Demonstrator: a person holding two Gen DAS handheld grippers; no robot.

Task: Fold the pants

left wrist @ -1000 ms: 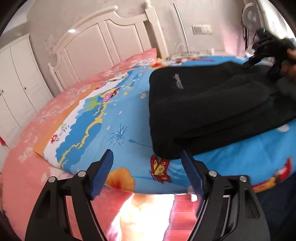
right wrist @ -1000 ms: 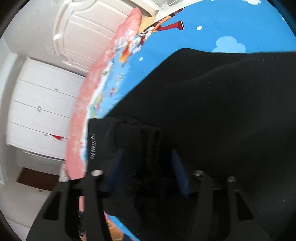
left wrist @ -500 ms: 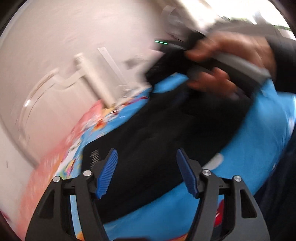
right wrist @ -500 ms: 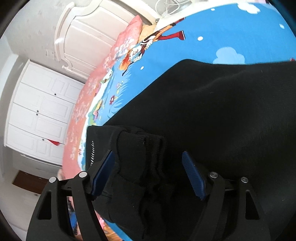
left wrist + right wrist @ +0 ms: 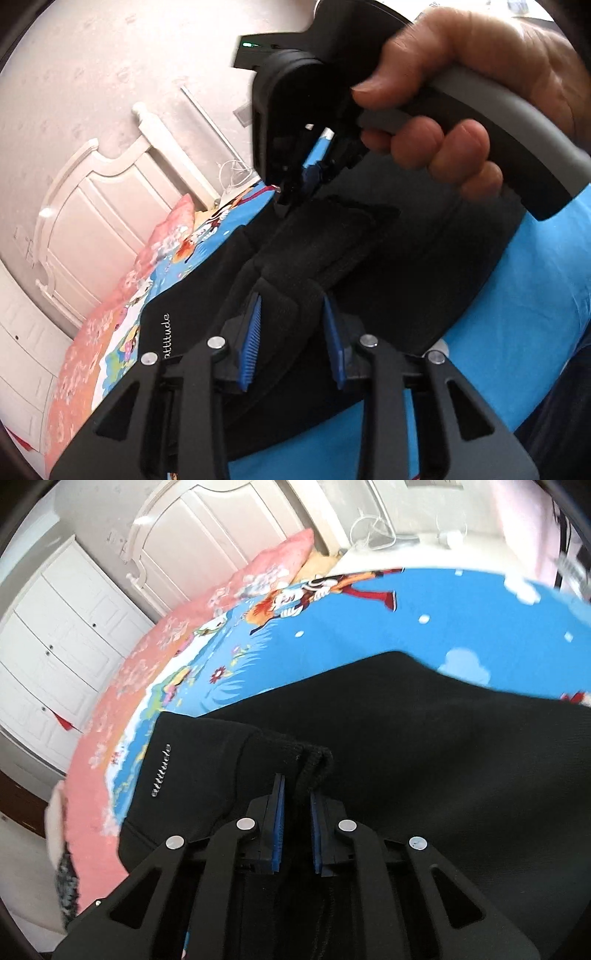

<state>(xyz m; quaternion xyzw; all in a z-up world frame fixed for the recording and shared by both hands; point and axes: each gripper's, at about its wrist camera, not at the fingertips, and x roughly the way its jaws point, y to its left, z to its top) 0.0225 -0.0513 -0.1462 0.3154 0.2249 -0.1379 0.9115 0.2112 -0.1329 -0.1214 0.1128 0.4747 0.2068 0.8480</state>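
Here the black knit pants [image 5: 424, 746], partly folded and bearing a small white script word near one edge, lie on a bright blue cartoon-print bedsheet [image 5: 461, 616] that covers the bed. A pink flowered cover [image 5: 122, 698] shows along the sheet's far side, with a white panelled headboard [image 5: 207, 535] and white wardrobe doors [image 5: 55, 635] beyond it.

The left gripper [image 5: 291, 339], black with blue ribbed pads, has a thick bunched fold of the pants' ribbed hem between its jaws, and those jaws are closing; both pads already lie against the cloth on either side. The right gripper [image 5: 295, 827] is pressed together on a rolled, ribbed edge of the same pants, the narrow strip of cloth pinched between its two blue pads.

In the left wrist view the right gripper [image 5: 295, 181] appears again farther along the cloth, its tip down at the edge of the black fabric. A person's bare hand [image 5: 461, 99] wraps around its grey-and-black handle, and a small green light glows on the gripper's body. The two grippers hold the pants near each other, on the same bunched end of the garment.
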